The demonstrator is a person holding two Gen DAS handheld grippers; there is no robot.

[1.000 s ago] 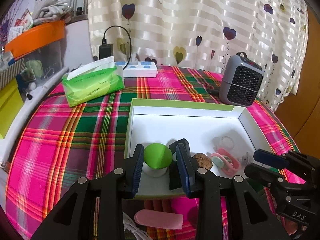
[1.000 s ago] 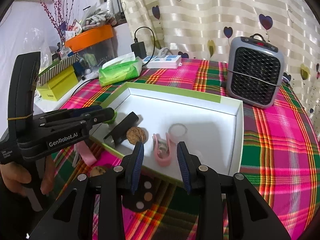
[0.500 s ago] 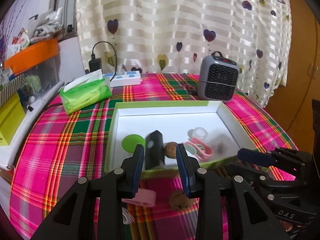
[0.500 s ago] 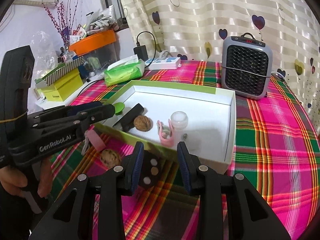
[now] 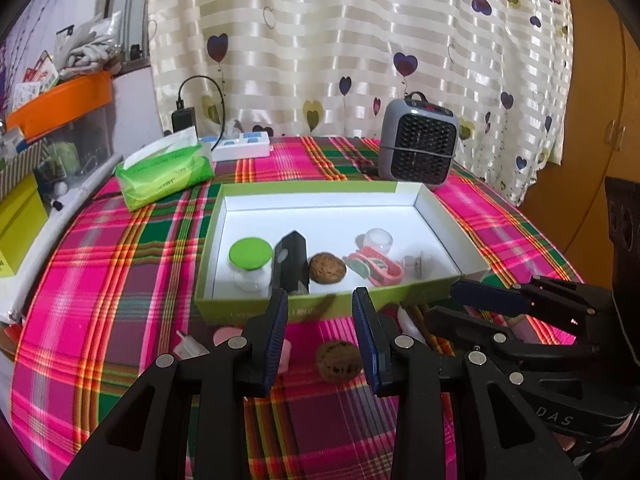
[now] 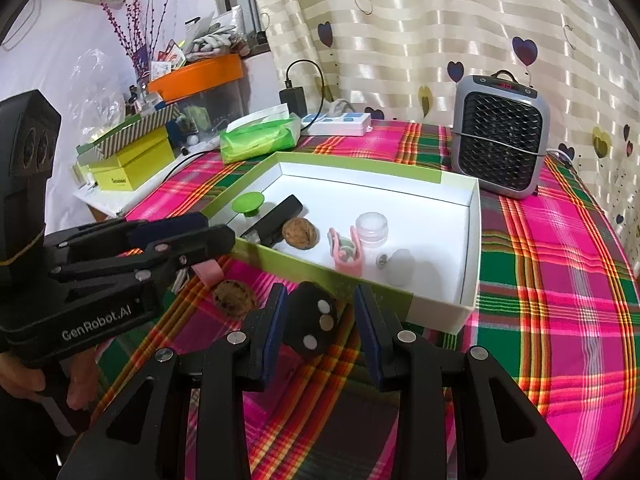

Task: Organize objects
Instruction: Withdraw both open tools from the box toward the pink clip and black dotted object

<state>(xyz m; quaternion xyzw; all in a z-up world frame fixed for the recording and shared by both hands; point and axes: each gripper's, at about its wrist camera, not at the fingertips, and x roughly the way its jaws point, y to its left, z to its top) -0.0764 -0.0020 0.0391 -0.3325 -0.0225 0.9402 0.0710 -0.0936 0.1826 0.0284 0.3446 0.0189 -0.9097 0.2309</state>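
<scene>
So a second ago our left gripper (image 5: pixel 320 334) was right over the box (image 5: pixel 340 307), its jaws on either side of the green-lidded jar (image 5: pixel 250 264). Now we've backed out: the jar sits inside the box next to the black block (image 5: pixel 291 262), one walnut (image 5: pixel 327 268) and the pink clip (image 5: pixel 374 267), and the left tongs are spread with nothing in them. So we reckon that drop-off is done.

What's left outside: a second walnut (image 5: pixel 338 361) on the plaid cloth just in front of the box, lined up between the left jaws, plus a pink piece (image 6: pixel 208 271) nearby. The right gripper (image 6: pixel 320 320) is also spread and empty, hanging over a black die (image 6: pixel 311 323) that isn't pinched yet. Looks like those go in next.
</scene>
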